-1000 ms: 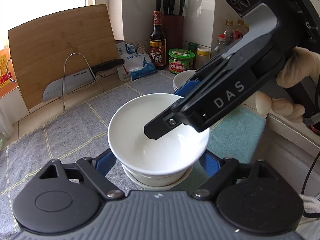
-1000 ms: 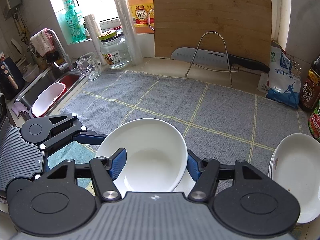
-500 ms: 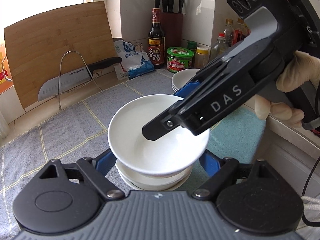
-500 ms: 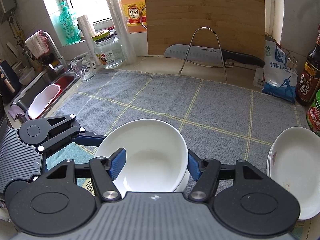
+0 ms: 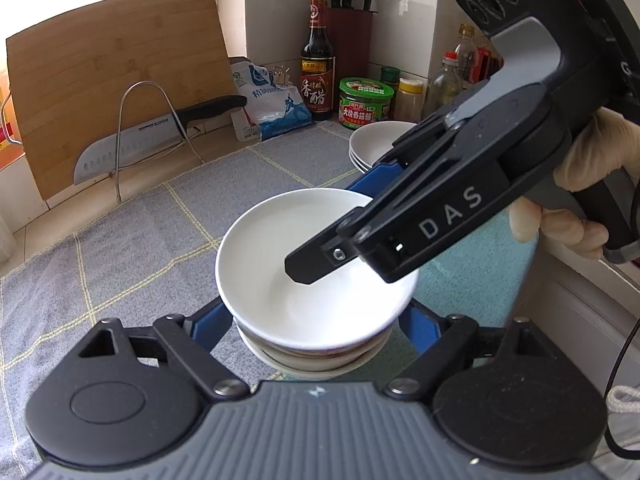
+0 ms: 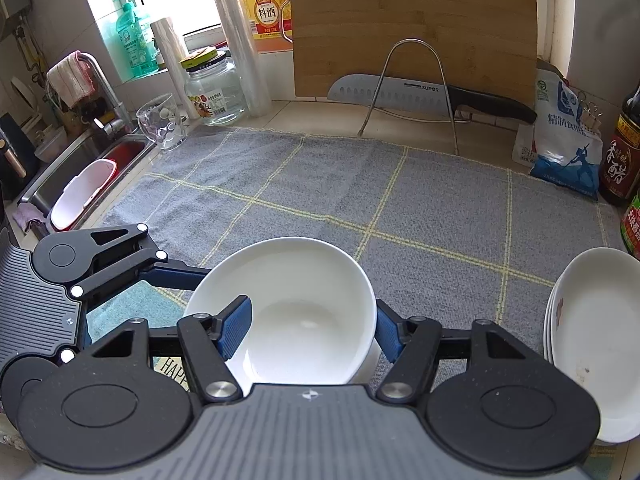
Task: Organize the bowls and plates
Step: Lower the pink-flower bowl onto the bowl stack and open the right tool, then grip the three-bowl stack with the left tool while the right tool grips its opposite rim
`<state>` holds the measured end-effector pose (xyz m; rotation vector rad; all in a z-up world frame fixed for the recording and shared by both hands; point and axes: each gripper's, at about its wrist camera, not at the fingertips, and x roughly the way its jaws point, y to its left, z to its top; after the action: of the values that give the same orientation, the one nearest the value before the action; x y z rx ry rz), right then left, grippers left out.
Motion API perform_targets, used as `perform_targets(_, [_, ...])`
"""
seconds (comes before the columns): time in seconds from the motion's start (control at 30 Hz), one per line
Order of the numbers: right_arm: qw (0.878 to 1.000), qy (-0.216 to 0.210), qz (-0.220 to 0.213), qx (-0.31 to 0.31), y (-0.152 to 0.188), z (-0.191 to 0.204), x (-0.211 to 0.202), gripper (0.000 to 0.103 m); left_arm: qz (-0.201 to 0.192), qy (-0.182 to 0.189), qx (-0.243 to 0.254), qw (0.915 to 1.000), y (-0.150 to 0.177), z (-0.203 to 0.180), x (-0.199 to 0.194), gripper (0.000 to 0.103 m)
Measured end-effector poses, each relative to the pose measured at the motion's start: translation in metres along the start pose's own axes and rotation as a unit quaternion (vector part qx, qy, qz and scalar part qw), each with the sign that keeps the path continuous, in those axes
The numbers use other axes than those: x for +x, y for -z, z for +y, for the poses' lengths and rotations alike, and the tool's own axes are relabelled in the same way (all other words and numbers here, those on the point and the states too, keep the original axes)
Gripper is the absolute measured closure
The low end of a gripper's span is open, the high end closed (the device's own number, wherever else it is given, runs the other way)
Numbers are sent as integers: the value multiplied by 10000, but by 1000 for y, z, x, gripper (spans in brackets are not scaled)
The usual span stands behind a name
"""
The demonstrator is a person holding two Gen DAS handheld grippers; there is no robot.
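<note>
A white bowl (image 5: pixel 304 264) sits on top of a short stack of bowls (image 5: pixel 316 358) on the grey checked cloth. My left gripper (image 5: pixel 316 320) is open, its blue fingers (image 5: pixel 212 320) on either side of the stack. My right gripper (image 6: pixel 312 324) comes in from the right; one blue finger (image 6: pixel 234 326) is inside the top bowl (image 6: pixel 296 300) and the other is outside its wall, so it grips the bowl's rim. A stack of white plates (image 6: pixel 596 332) lies to the right; it also shows in the left wrist view (image 5: pixel 376 144).
A bamboo cutting board (image 6: pixel 412 20) and a knife on a wire rack (image 6: pixel 424 92) stand at the back. Bottles, a salt bag (image 6: pixel 564 140) and jars line the right wall. A sink (image 6: pixel 84 176), a glass (image 6: pixel 162 126) and a jar (image 6: pixel 214 88) are at the left.
The top bowl has come down and now rests lower on the stack. Both grippers have shifted slightly along the counter with it.
</note>
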<state>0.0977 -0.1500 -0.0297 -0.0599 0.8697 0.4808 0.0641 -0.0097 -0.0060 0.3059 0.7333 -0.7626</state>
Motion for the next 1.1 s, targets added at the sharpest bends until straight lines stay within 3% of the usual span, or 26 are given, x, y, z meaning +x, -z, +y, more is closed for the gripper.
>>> perform_targets(0.33, [9999, 68, 6, -97, 4, 1, 6, 30, 68, -6, 29, 10000, 0, 0, 6, 12])
perform_targets(0.5, [9999, 51, -111, -113, 7, 1, 5, 11, 80, -30, 5, 10000, 1, 2, 6, 8])
perform_targets(0.7, [9991, 198, -284, -229, 11, 4, -2, 0, 87, -19, 29, 10000, 6, 3, -1, 7])
perform_targets(0.93, [9940, 546, -651, -690, 19, 13, -26, 0, -300, -65, 264, 9992, 11, 11, -24, 6])
perform_targets(1.1, [9876, 826, -813, -1055, 30, 24, -39, 0, -365, -90, 67, 9993, 15, 28, -29, 5])
